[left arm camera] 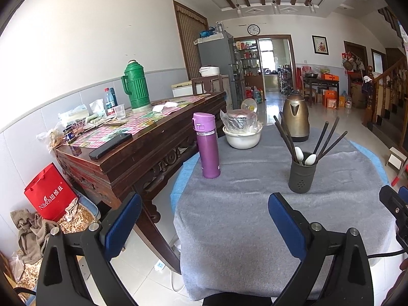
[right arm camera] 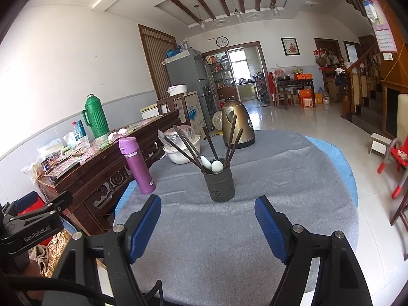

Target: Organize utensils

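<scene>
The near stretch of the grey-clothed tabletop [right arm camera: 216,242] lies bare, giving open passage up to the dark utensil holder [right arm camera: 219,185]. Its chopsticks [right arm camera: 230,137] fan outward and upward, crowding the air above it. The purple flask [right arm camera: 139,165] stands to the left near the edge, with a clear lane between them. Behind, the white bowl [right arm camera: 182,153] and brass kettle [right arm camera: 237,127] close off the far side.
</scene>
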Demonstrator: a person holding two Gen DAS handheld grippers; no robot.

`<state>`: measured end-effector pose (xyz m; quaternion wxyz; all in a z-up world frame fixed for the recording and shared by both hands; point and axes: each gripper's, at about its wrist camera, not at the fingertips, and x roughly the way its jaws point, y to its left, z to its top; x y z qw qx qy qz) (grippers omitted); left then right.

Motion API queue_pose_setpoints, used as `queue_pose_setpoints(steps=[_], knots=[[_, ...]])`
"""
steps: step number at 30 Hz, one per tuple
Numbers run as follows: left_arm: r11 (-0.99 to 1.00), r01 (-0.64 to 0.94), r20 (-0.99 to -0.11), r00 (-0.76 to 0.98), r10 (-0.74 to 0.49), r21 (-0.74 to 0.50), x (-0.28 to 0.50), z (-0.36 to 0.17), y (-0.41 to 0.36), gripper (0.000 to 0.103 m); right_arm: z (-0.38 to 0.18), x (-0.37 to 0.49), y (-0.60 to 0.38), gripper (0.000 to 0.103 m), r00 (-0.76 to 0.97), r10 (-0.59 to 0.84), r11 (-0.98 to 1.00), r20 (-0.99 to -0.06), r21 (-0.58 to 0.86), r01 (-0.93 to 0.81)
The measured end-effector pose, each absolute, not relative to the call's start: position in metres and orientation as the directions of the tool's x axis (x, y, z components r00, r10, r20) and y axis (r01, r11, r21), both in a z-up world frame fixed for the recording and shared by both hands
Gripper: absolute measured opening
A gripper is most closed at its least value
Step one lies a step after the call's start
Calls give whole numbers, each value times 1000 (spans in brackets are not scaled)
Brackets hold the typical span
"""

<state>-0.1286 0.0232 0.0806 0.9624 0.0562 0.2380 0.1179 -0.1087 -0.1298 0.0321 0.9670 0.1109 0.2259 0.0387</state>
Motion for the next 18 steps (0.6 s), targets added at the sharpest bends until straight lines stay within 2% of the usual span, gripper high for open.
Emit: queue_pose_setpoints(steps=[18], knots=[[966, -203, -442, 860, 253, 159, -132, 80, 28, 99, 34, -111, -129, 79, 896, 124, 972, -427, 236, -22]])
